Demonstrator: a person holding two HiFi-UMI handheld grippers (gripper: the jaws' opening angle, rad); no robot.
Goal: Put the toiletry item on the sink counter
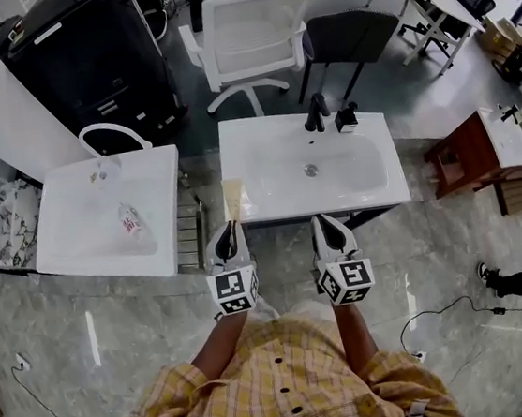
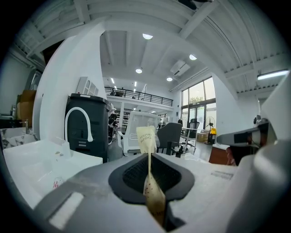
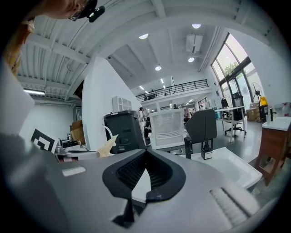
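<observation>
Tan paper toothbrush packet [image 2: 147, 140], clamped edge-on between the pads of your left gripper [image 1: 229, 231]: the jaws are closed on its lower part, and its printed upper end stands upright, clear of the fingertips. In the head view the packet's free end reaches just over the front left corner of the white sink counter [image 1: 237, 163]; whether it touches the counter cannot be told, and it is carried, not set down. Your right gripper [image 1: 325, 223] is closed, fingertips together with only a thin wedge of light behind them, and it holds nothing. Both forearms extend straight ahead from your yellow checked shirt [image 1: 283, 384], side by side and roughly parallel. Each gripper points forward and slightly downward at the counter's front edge, with its marker cube [image 1: 234, 291] at the end nearest your body. The left gripper is opposite the counter's left end; the right is opposite the basin [image 1: 318, 172], in line with the drain. A black tap [image 1: 315, 111] and a small black dispenser [image 1: 346, 119] stand at the counter's rear edge. To your left, apart from the counter, is a second white sink [image 1: 66, 231] with a white curved tap [image 1: 112, 131]; a small bottle [image 1: 130, 222] lies in its bowl. Beyond are a white mesh chair [image 1: 254, 38], a dark chair [image 1: 350, 36] and a black cabinet [image 1: 82, 55].
</observation>
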